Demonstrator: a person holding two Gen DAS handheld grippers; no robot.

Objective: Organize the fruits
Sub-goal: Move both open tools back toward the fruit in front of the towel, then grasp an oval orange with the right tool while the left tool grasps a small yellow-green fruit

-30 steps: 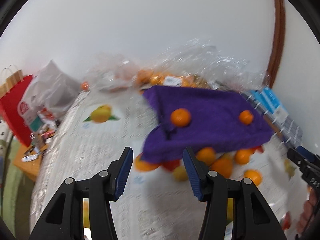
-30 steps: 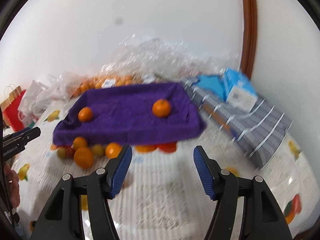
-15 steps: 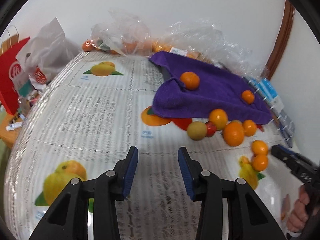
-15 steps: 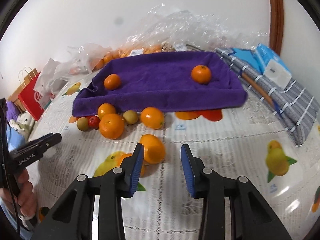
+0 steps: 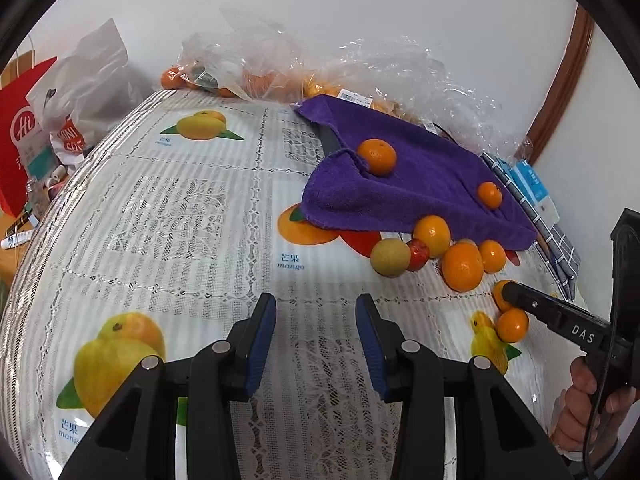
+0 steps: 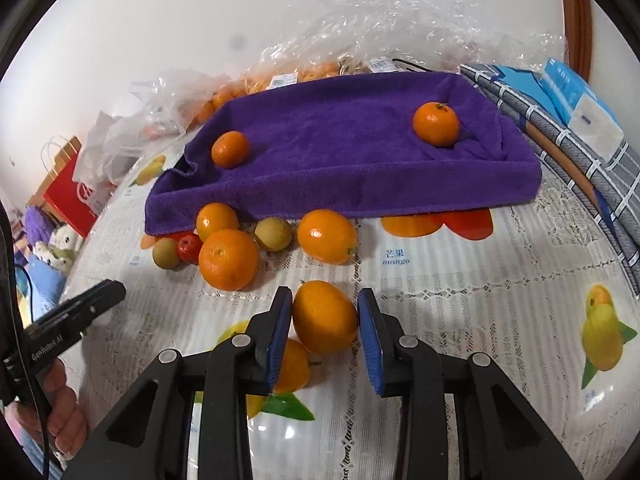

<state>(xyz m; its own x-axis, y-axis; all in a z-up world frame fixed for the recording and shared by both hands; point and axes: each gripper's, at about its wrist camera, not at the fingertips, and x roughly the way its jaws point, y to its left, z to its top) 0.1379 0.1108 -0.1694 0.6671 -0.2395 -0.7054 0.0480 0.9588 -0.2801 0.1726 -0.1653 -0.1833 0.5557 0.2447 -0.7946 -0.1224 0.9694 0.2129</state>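
- Left wrist view: left gripper (image 5: 316, 336) hovers over the fruit-print tablecloth (image 5: 180, 216), jaws narrow, having just been closing, nothing between them
- Purple towel (image 5: 416, 184) lies far right, carrying two mandarins (image 5: 377, 157)
- Loose fruit cluster (image 5: 440, 252) sits at the towel's near edge
- Right wrist view: right gripper (image 6: 325, 322) brackets an orange (image 6: 325, 316) on the tablecloth; jaws have just been closing, pads at its sides, firm contact cannot be told
- A second orange (image 6: 294, 366) lies just beside, near left
- Plastic bags (image 6: 380, 24) stand far behind the towel
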